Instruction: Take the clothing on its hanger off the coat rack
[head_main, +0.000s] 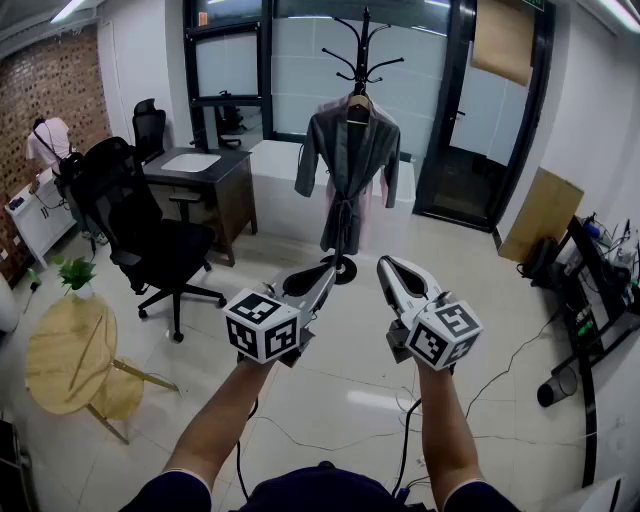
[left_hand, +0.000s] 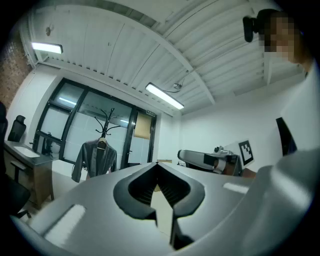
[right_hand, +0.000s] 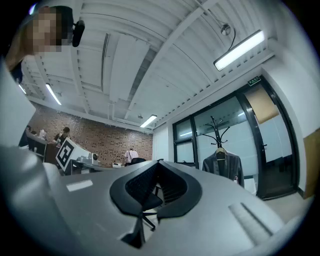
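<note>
My left gripper (head_main: 328, 270) has its fingers closed together on nothing; my right gripper (head_main: 385, 262) likewise, tips meeting, empty; both sit low in the middle of the head view; well apart above them, at upper centre, the grey robe (head_main: 345, 165) hangs on its hanger (head_main: 358, 102) from the coat rack (head_main: 362, 45); a black office chair (head_main: 140, 225) stands at left.

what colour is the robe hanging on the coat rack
Dark grey. The robe hangs on the black coat rack, clearest in the head view.
</note>
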